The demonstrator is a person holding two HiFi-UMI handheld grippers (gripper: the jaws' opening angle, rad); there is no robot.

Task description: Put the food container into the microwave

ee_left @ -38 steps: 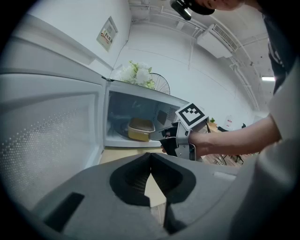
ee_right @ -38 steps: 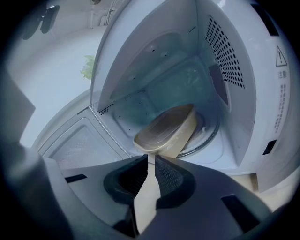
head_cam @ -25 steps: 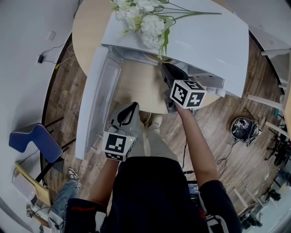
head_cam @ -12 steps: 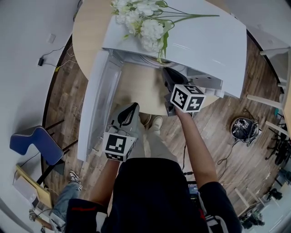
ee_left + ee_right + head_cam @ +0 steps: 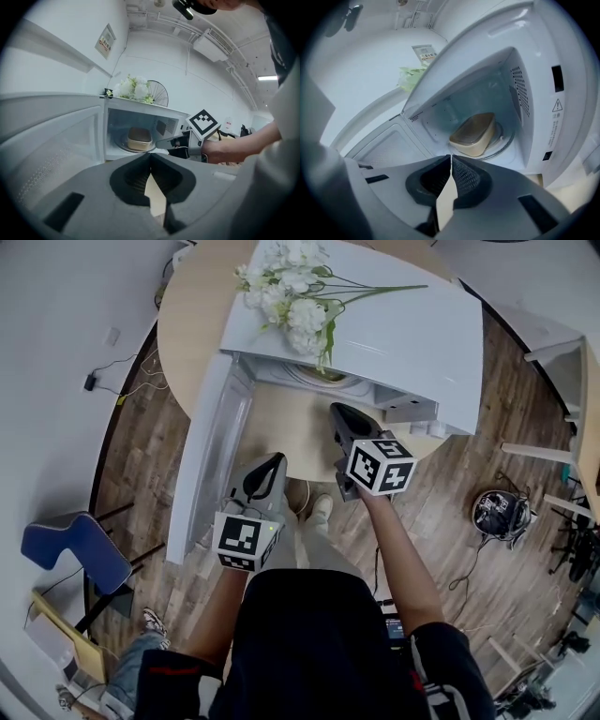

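Note:
A beige food container (image 5: 474, 133) (image 5: 139, 138) sits on the glass turntable inside the white microwave (image 5: 403, 329) (image 5: 543, 84). The microwave's door (image 5: 208, 460) (image 5: 47, 140) hangs wide open to the left. My right gripper (image 5: 339, 418) (image 5: 451, 159) is shut and empty, just outside the oven's opening, pointing at the container. My left gripper (image 5: 272, 463) (image 5: 151, 157) is also shut and empty, held lower and further back, beside the open door. In the left gripper view the right gripper (image 5: 161, 140) shows in front of the oven.
White flowers (image 5: 295, 287) lie on top of the microwave. The microwave stands on a round wooden table (image 5: 291, 427). A blue chair (image 5: 70, 545) stands at the left on the wooden floor, and a round device with cables (image 5: 497, 512) lies at the right.
My right gripper has drawn back from the microwave's opening toward me. The left gripper has stayed where it was.

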